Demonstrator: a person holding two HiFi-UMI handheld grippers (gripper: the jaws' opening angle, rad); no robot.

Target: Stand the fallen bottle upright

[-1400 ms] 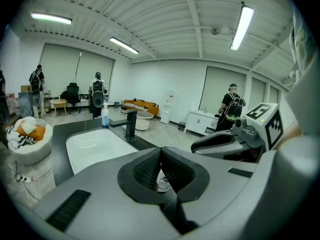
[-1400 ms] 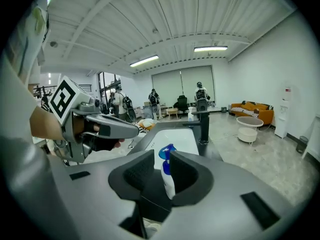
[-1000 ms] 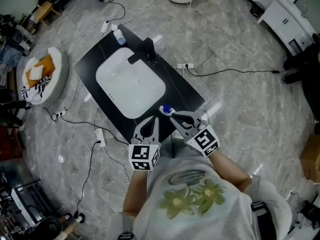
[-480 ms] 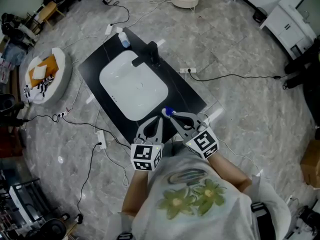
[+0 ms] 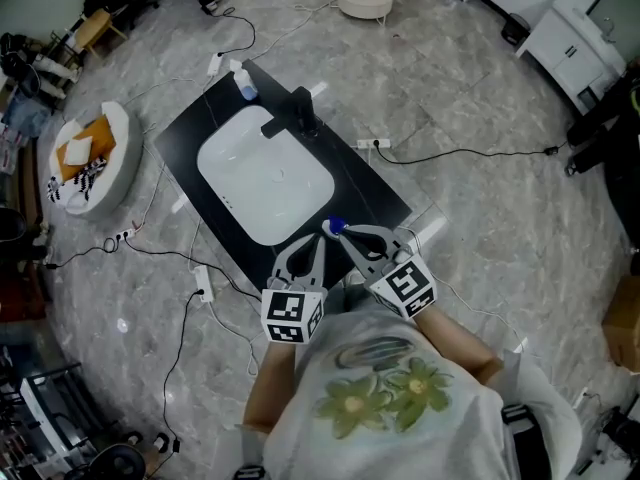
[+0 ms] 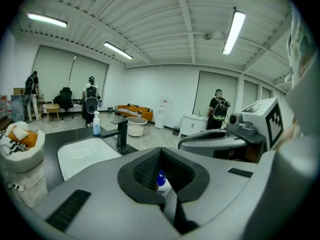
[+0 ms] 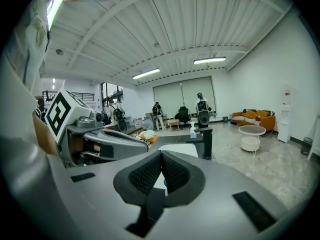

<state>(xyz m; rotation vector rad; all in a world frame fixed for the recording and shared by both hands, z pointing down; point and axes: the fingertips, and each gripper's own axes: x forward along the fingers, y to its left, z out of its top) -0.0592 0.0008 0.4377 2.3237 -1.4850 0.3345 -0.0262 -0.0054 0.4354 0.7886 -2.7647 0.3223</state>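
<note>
Showing through the hollows of both jaw pairs, the bottle (image 5: pixel 333 226) is being seen at the worktop's (image 5: pixel 375 193) near edge, just beyond the left gripper (image 5: pixel 311 241) and right gripper (image 5: pixel 344 232), whose jaws are being held together, empty. It is being judged light, slippery plastic; gripping mid-body is being advised.

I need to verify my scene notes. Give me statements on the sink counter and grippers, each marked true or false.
The white sink sits in a black countertop. True.
A black faucet stands at the sink's rim. True.
The pump bottle lies inside the sink. False: it stands on the countertop's far corner.
The right gripper's fingers are wide apart. False: their tips meet.
The blue-capped bottle is beside the faucet. False: it is at the near edge, by the right gripper.
</note>
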